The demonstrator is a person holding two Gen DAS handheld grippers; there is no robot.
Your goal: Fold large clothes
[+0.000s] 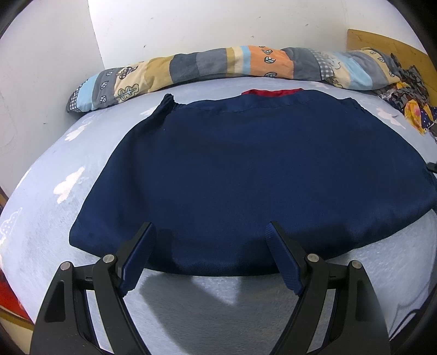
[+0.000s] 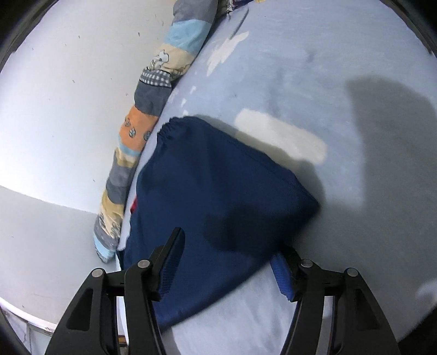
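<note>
A large navy garment (image 1: 245, 169) lies flat on the light blue bed sheet (image 1: 49, 207), with a red collar (image 1: 273, 92) at its far edge and a gathered cuff (image 1: 168, 99) at the far left. My left gripper (image 1: 210, 229) hovers open over its near hem, nothing between the pads. In the right wrist view the garment (image 2: 218, 185) is seen from its side, cuff (image 2: 170, 128) toward the wall. My right gripper (image 2: 232, 245) stands open astride the garment's near corner; the cloth lies between the jaws, and the pads do not press it.
A rolled patchwork quilt (image 1: 218, 65) (image 2: 147, 109) lies along the white wall (image 1: 191, 24) at the bed's far side. A heap of patterned clothes (image 1: 409, 92) sits at the far right before a wooden headboard (image 1: 382, 41). Bare sheet (image 2: 341, 82) extends beyond the garment.
</note>
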